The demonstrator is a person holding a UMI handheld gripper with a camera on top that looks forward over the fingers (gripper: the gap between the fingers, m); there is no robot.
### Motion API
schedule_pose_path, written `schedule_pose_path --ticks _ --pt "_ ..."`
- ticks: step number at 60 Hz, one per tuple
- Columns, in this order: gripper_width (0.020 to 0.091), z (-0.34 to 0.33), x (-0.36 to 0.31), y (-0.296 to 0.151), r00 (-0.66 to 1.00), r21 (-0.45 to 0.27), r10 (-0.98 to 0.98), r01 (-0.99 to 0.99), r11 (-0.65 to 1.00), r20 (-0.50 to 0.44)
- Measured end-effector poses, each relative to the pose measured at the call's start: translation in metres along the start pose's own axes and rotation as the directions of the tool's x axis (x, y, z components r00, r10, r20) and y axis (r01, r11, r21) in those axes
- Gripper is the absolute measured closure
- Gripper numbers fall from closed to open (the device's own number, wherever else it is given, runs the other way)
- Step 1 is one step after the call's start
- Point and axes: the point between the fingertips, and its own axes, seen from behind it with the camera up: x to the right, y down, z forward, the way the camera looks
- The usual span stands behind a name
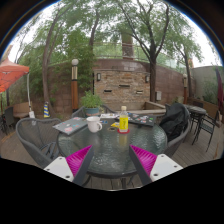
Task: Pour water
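Two fingers (79, 160) apart, mug (94, 124), bottle (123, 121) beyond, chairs (38, 140) flanking table (105, 145)

Soft, even daylight filters down through the trees (110, 25); sky patches between leaves blow out white. The table (105, 140) top shows pale glare and reflections. Shadows are faint. Strong fisheye bending curves everything outward, and detail is soft throughout

Bench (110, 150): one, glass-topped. White mug (94, 124): one. Yellow bottle (123, 122): one. Chairs: at least two, one near left (35, 140), one at right (176, 122). Red umbrella (10, 75): one. Claw (111, 160): one, two pink pads, set apart.
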Motion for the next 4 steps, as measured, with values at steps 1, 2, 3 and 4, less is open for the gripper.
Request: schedule_pose_path --ticks 1,2,3,4 --pt "0.0274 -0.0005 -0.0007 0.0004 1.000 0.000 0.000 0.000 1.000 0.000" --pt "0.0275 -0.0012 -0.0007 0.0011 1.000 -0.001 0.000 0.000 1.000 0.000" --pt "0.0275 -0.0017 -0.0008 0.0022 1.000 -0.005 0.001 -0.001 1.000 0.001" --pt "0.0275 -0.0020 -0.0012 0.0035 1.000 -0.008 0.004 -0.004 1.000 0.002"
